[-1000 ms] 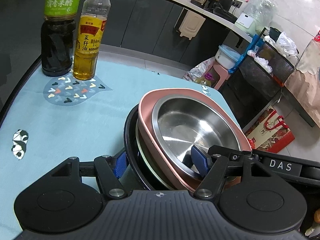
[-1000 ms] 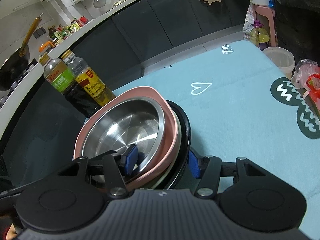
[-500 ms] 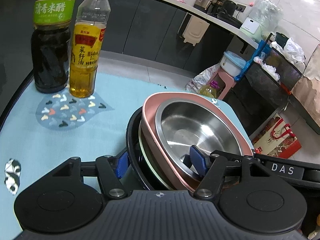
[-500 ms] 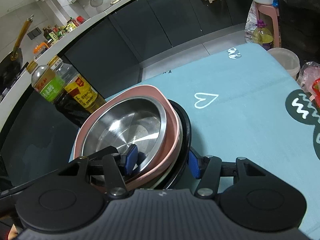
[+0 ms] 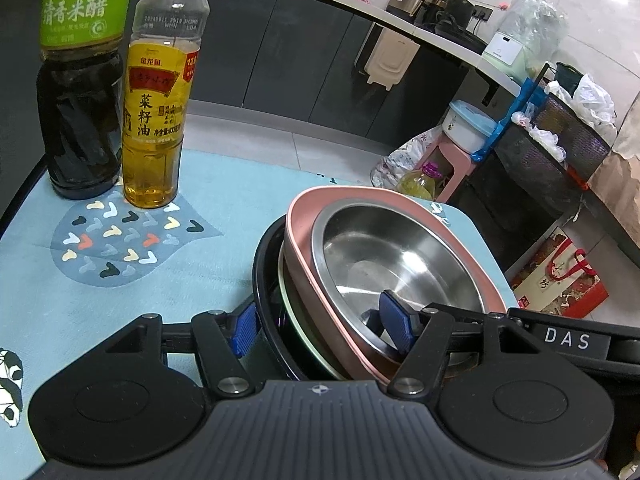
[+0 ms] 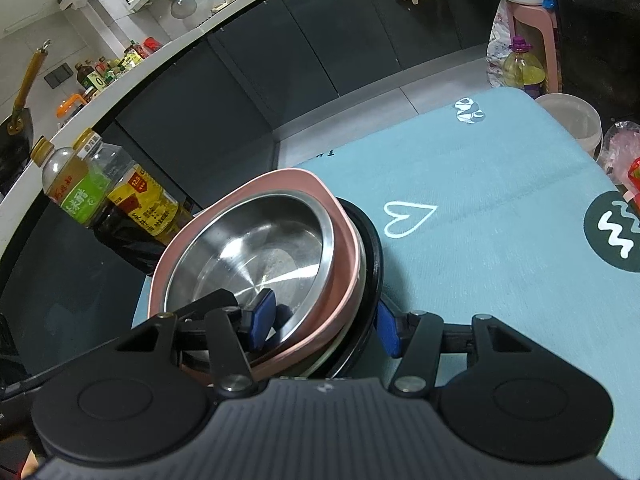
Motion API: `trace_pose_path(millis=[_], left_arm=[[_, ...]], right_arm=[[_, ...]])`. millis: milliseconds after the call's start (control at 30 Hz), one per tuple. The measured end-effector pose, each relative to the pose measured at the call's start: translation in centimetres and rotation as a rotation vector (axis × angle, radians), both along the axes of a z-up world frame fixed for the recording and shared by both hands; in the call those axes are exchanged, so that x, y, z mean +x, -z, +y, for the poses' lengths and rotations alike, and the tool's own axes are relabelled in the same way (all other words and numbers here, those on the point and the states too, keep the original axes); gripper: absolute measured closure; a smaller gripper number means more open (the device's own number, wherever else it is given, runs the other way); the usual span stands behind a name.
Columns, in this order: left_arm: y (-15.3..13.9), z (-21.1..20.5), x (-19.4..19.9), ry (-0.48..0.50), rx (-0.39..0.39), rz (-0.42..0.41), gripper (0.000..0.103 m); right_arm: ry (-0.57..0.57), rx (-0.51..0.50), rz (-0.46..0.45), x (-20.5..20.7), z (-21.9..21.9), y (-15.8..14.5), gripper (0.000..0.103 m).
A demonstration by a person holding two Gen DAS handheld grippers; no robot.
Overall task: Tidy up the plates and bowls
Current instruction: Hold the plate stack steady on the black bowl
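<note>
Blue pads of left gripper (image 5: 320, 330) clamp near rim of nested stack, one outside black plate (image 5: 264, 280), one inside steel bowl (image 5: 400, 264). Right gripper (image 6: 324, 324) clamped on stack's other side, same way. Steel bowl sits in pink bowl (image 5: 304, 216), tilted over teal tablecloth (image 5: 224, 208). Further back: vinegar bottle (image 5: 80, 80), oil bottle (image 5: 156, 96), touching.

Stack's underside: the black plate (image 5: 262, 280) and pale green plate (image 5: 290, 312) show only slivers of rim beneath the pink bowl (image 5: 304, 216).
Vinegar bottle (image 5: 80, 80): cap cut off by the left wrist view's top edge.
Steel bowl (image 6: 256, 248): near rim hidden behind gripper fingers.
Counter bottles (image 6: 108, 72): labels too small to read.
Wok (image 6: 12, 136): cropped at the left edge.
</note>
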State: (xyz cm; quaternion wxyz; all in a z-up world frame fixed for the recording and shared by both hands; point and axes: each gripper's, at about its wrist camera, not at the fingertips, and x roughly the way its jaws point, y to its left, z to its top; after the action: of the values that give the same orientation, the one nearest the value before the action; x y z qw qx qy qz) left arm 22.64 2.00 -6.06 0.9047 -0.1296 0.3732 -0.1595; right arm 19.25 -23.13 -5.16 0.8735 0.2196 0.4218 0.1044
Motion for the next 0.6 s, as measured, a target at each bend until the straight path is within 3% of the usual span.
trace_pose_path(millis=[233, 433, 600], left_arm=[[1.3, 0.4, 0.5, -0.006, -0.013, 0.011, 0.042], [1.9, 1.4, 0.9, -0.017, -0.077, 0.058, 0.041], [0.9, 1.9, -0.4, -0.045, -0.02, 0.023, 0.043]], right_arm=[[-0.003, 0.001, 0.01, 0.4, 0.2, 0.9, 0.052], [-0.017, 0.003, 0.007, 0.4, 0.2, 1.4, 0.052], [-0.012, 0.032, 0.011, 0.3, -0.4, 1.5, 0.051]])
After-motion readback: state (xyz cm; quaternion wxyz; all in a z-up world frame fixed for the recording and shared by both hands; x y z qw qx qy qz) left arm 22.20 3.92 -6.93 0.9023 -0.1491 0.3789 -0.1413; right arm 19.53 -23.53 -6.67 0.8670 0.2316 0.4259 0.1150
